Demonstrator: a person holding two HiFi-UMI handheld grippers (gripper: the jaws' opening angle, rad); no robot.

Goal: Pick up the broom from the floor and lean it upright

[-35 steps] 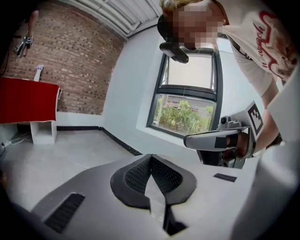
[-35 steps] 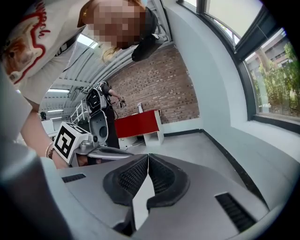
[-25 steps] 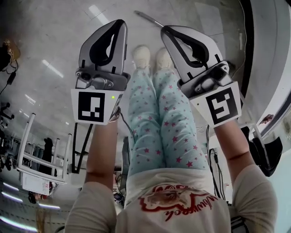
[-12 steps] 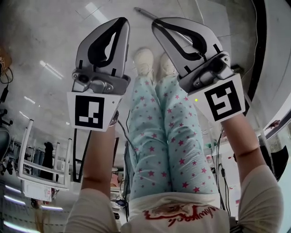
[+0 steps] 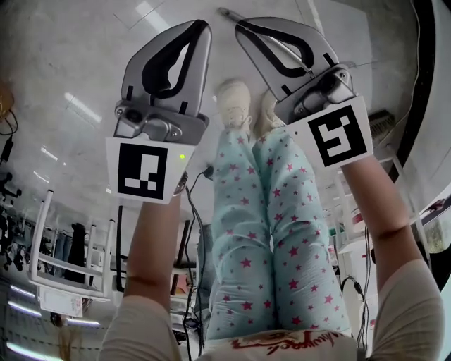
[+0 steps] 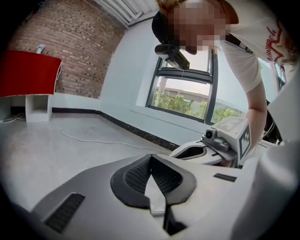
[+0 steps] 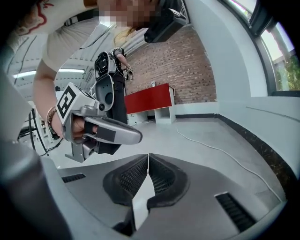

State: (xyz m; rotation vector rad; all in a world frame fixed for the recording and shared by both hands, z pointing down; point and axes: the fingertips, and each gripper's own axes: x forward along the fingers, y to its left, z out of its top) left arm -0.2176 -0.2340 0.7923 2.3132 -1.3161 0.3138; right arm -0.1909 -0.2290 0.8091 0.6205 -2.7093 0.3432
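- On floor (image 5: pixel 63 49) beyond shoes (image 5: pixel 234 99): broom (image 5: pixel 229 13), only handle end showing; judged light, stiff, smooth.
- Best taken mid-handle, near balance point.
- Noted clenched and empty: left claw (image 6: pixel 151 157), right claw (image 7: pixel 148 155).

left hand-held gripper (image 6: pixel 150 157): closed, empty | right hand-held gripper (image 7: pixel 148 156): closed, empty
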